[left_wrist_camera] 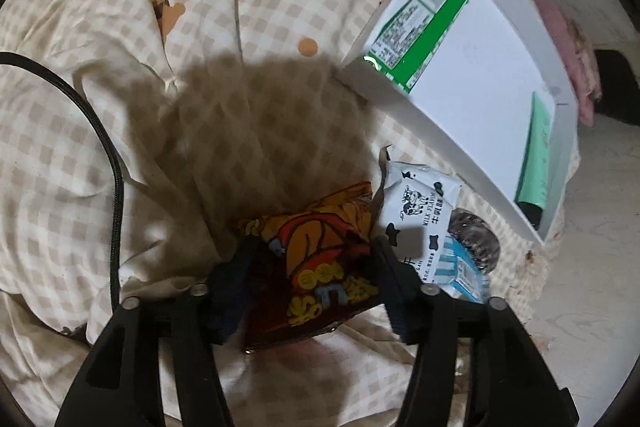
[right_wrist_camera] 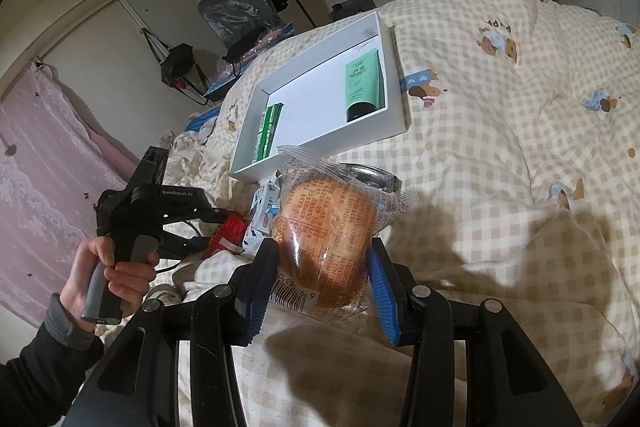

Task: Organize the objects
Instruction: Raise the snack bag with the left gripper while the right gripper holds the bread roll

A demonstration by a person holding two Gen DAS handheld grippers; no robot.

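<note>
My right gripper (right_wrist_camera: pixel 320 283) clamps a wrapped bun (right_wrist_camera: pixel 328 235) just above the checkered quilt (right_wrist_camera: pixel 500 147). My left gripper (left_wrist_camera: pixel 316 267) stands around a red-orange snack bag (left_wrist_camera: pixel 316 259); I cannot tell if its pads press. Beyond, the white tray (right_wrist_camera: pixel 394 75) holds a green box (right_wrist_camera: pixel 268 131) and green tube (right_wrist_camera: pixel 362 83), its middle bare. The tray sits near the bed edge.

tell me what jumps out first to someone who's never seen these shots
The wrapped bread bun sits squarely between the right gripper's blue pads, over the checked bear-print quilt. In the left wrist view, the left gripper straddles a red and orange snack packet, beside a cow-print milk biscuit pack. Beyond lies a white tray holding a green tube and a green box.
</note>
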